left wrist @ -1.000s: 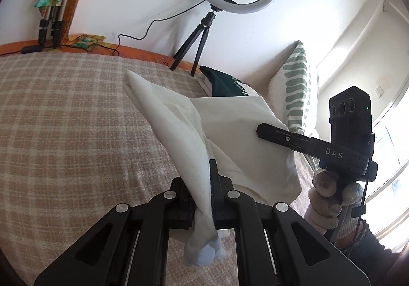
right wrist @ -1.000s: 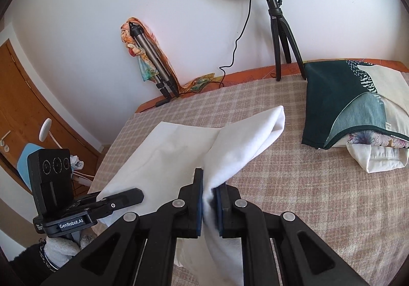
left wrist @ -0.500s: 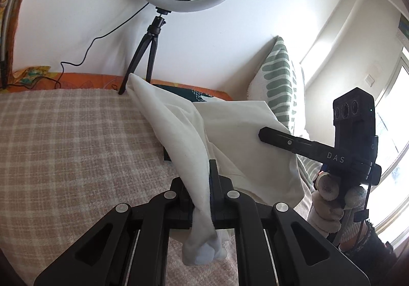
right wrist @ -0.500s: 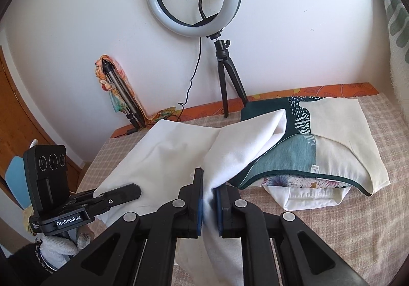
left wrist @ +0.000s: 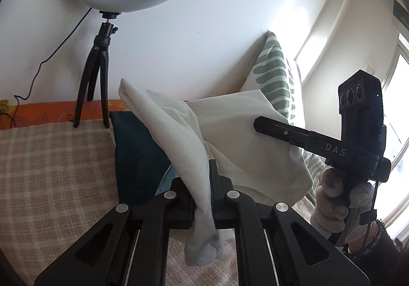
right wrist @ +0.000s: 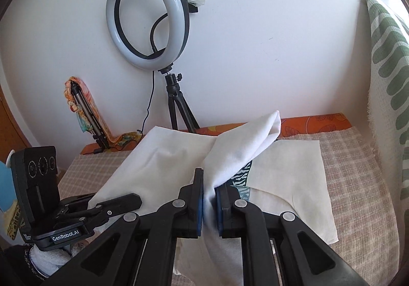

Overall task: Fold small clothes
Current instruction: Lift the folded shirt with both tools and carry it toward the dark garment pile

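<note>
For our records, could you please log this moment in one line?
left hand-held gripper: shut on white garment | right hand-held gripper: shut on white garment

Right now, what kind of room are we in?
Probably a bedroom used for filming: a checked bedspread, a leaf-print pillow against the wall, and a ring light on a tripod. Both grippers hold a white cloth over it.

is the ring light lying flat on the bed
No, the ring light stands upright on its black tripod against the wall.

"DAS" on right gripper (left wrist: 258, 125), "GenRobot.AI" on left gripper (right wrist: 133, 203)
</note>
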A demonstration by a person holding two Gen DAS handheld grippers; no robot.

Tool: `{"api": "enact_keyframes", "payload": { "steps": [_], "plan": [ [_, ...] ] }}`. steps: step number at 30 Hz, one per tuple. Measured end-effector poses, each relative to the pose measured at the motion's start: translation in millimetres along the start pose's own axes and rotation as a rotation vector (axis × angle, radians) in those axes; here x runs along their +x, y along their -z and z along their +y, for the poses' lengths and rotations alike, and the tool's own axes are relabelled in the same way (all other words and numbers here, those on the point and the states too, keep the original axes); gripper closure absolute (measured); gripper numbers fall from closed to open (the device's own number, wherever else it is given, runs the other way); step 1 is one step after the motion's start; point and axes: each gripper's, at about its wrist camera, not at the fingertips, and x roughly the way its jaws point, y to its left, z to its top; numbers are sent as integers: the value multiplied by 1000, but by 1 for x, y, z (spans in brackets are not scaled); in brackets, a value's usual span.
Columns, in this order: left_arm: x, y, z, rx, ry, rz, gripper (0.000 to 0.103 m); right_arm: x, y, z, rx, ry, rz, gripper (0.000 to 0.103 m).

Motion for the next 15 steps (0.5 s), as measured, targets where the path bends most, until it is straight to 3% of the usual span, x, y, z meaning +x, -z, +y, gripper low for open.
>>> {"api": "enact_keyframes", "payload": {
  "steps": [15],
  "plan": [
    [74,-19,9,55,-87,18,96,56,-23,-56,15,51,-4,97]
  ]
}}
